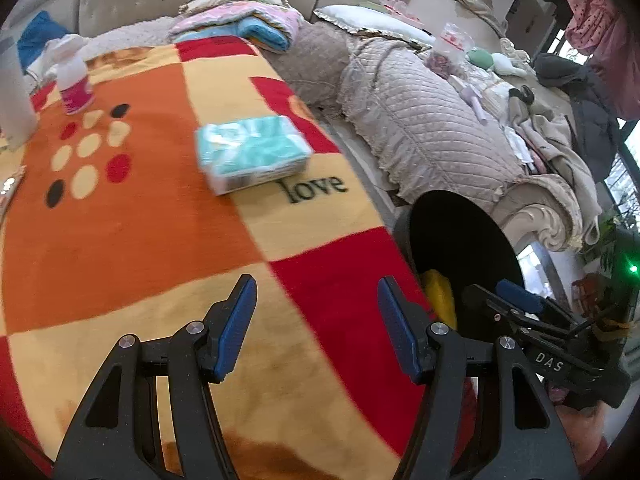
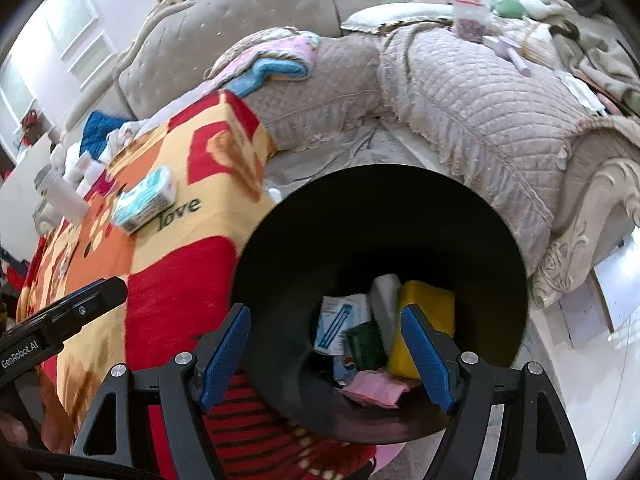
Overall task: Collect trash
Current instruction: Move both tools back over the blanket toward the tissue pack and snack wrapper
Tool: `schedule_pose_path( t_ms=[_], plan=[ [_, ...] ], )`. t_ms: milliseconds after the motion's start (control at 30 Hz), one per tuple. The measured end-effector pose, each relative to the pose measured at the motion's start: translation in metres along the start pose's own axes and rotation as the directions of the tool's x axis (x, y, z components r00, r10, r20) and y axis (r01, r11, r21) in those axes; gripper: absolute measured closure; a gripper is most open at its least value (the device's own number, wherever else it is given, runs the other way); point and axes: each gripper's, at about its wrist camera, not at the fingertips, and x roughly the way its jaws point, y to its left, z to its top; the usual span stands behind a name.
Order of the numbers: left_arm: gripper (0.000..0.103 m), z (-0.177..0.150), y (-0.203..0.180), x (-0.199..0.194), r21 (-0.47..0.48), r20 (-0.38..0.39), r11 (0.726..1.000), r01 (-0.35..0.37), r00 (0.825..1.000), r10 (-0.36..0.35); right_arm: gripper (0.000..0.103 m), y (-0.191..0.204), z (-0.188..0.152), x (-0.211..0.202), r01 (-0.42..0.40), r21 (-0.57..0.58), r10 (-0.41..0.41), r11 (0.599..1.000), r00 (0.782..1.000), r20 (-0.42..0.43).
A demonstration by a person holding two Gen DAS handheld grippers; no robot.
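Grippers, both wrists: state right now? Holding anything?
Left gripper: open, empty, over the blanket.
Right gripper: open, empty, above the black bin.

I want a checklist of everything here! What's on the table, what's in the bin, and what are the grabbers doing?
Surface: table under a checked blanket printed "love".
Job's things: black trash bin beside the table, holding a yellow sponge-like block, a white-blue wrapper, a dark green packet and a pink packet.
Clutter: tissue pack, pink-labelled bottle.
Grippers: left gripper over the blanket, jaws open, empty; right gripper above the bin, jaws open, empty.
Cables: nothing seen.
Surroundings: quilted sofa with folded blankets and clothes.
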Motion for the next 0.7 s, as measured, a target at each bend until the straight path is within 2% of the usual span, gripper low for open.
schedule_pose_path(
  t_ms=[400, 700],
  plan=[
    [0.041, -0.009, 0.053, -0.016, -0.047, 0.007, 0.996, -0.082, 0.997, 0.082, 0.028, 0.073, 0.003, 0.014, -0.053, -0.133, 0.049, 0.99, 0.998, -0.035],
    [0.041, -0.02, 0.127, -0.035, -0.138, 0.002, 0.977, -0.161, 0.987, 0.163, 0.026, 0.134, 0.02, 0.04, -0.115, -0.239, 0.096, 0.964, 0.991, -0.088]
  ],
)
